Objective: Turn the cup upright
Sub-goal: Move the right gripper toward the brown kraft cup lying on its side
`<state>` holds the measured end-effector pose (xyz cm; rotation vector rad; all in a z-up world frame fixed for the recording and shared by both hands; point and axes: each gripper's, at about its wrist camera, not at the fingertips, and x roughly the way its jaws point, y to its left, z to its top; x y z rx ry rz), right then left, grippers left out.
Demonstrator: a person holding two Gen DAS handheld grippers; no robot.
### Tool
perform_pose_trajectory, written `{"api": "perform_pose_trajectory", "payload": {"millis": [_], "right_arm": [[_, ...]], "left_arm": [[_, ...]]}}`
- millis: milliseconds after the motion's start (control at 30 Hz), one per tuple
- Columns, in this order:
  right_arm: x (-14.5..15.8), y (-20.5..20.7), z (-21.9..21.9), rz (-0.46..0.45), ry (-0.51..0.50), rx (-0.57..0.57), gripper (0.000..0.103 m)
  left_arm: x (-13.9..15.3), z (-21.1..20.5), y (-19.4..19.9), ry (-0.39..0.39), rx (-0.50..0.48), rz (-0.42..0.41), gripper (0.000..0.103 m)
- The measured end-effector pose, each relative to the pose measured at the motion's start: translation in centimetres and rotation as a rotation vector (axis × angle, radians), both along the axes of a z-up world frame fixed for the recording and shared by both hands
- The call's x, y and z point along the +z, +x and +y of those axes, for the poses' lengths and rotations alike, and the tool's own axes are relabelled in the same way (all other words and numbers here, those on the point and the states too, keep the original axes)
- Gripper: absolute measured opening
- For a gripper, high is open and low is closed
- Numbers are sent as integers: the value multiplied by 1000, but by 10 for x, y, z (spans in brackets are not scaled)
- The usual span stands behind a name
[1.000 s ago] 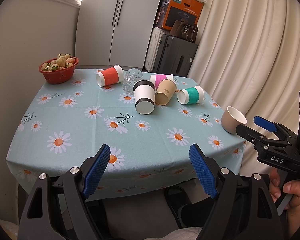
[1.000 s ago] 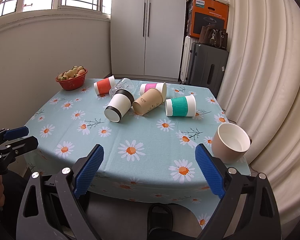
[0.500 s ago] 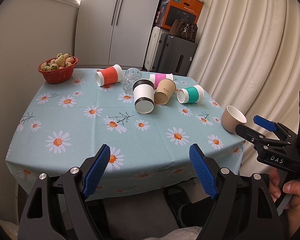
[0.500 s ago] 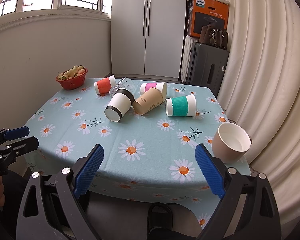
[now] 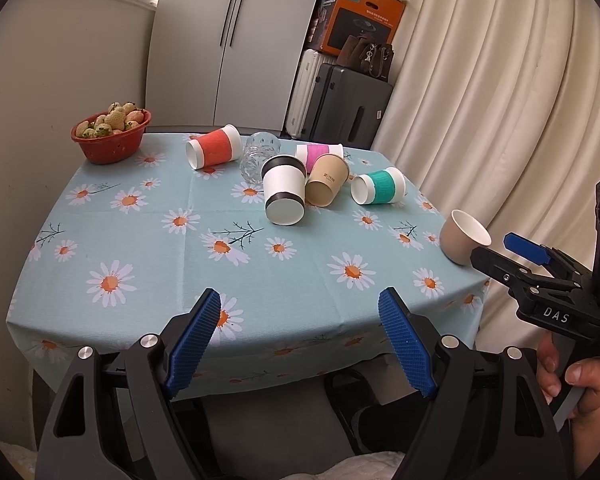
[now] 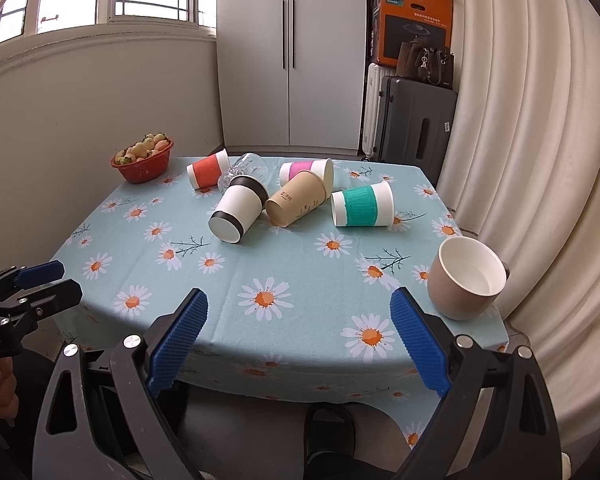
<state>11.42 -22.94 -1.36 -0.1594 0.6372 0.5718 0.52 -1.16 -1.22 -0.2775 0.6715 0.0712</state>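
Observation:
Several cups lie on their sides mid-table: an orange-sleeved cup [image 5: 214, 151], a clear glass [image 5: 258, 156], a white cup with black bands [image 5: 283, 190], a pink-sleeved cup [image 5: 318, 153], a brown paper cup [image 5: 326, 185] and a green-sleeved cup [image 5: 378, 186]. A beige mug [image 6: 464, 278] stands upright at the right near corner. My left gripper [image 5: 300, 344] is open and empty before the table's near edge. My right gripper [image 6: 298, 346] is open and empty too, left of the mug.
A red bowl of strawberries [image 5: 112, 134] sits at the far left corner. The table has a daisy-print cloth [image 5: 140, 248]. Suitcases [image 6: 412, 120], a cupboard and curtains stand behind and to the right.

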Motion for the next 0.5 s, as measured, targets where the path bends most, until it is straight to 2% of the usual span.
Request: {"api": "perform_pose_trajectory", "payload": {"millis": [200, 333, 500], "right_arm": [[3, 25, -5, 91, 89, -8, 92], [7, 46, 8, 102, 116, 0, 92], [-3, 92, 21, 237, 178, 5, 92]], "left_arm": [[0, 10, 21, -58, -25, 7, 80], [-1, 12, 39, -83, -53, 18, 80], [-4, 19, 66, -80, -79, 33, 80]]}}
